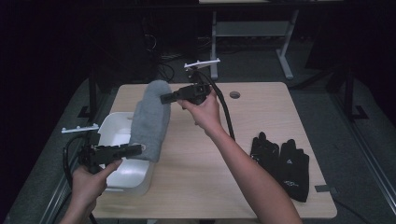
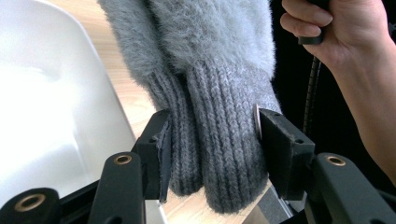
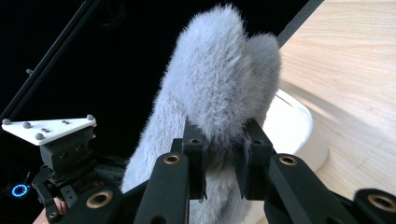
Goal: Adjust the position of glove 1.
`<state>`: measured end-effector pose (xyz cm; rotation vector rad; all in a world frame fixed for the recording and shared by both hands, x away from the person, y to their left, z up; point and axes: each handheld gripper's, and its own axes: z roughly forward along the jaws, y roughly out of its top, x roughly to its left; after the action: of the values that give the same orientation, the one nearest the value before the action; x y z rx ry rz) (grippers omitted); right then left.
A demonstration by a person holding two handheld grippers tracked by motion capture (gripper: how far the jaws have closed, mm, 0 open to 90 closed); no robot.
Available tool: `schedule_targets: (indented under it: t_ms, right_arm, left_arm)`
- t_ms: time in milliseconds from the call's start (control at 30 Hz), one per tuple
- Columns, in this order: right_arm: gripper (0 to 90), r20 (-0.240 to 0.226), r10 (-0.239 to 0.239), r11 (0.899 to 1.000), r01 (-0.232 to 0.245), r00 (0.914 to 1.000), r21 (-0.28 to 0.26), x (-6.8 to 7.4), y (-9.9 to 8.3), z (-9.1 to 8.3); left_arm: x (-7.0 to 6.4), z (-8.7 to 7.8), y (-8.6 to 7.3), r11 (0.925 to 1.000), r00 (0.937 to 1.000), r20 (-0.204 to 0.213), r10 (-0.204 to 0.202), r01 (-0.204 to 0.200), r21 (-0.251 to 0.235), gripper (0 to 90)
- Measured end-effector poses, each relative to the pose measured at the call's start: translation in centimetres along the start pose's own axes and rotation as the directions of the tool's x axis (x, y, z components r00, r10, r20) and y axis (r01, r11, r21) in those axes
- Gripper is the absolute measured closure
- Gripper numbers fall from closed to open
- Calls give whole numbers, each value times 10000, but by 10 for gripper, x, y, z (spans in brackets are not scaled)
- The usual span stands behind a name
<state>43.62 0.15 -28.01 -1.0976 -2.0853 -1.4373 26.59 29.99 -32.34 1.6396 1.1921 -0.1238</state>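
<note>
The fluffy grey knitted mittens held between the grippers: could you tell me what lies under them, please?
Under the fluffy grey knitted mittens sit the white plastic tub and the light wooden table. The tub's covered inside stays unseen.

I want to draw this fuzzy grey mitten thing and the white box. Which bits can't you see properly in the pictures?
- Inside of the white bin: high view, the grey fuzzy mittens hang in front.
- Mitten tips: left gripper view, cut off by the top edge.
- Mitten cuffs: right gripper view, hidden behind the right gripper.
- Logo on the black gloves: high view, too small to read.
</note>
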Motion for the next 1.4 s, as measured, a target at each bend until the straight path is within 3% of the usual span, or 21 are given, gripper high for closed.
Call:
schedule_targets:
  t_ms: [600, 1400]
  right_arm:
    - [753, -217, -38, 9995, 45, 9998, 319, 11, 8, 39]
    - [754, -343, 109, 9970, -82, 9994, 775, 5, 3, 94]
  left_arm:
    - [19, -29, -6, 9991, 9987, -326, -381, 374, -223, 480]
    - [51, -49, -21, 9955, 9929, -724, -941, 934, -127, 480]
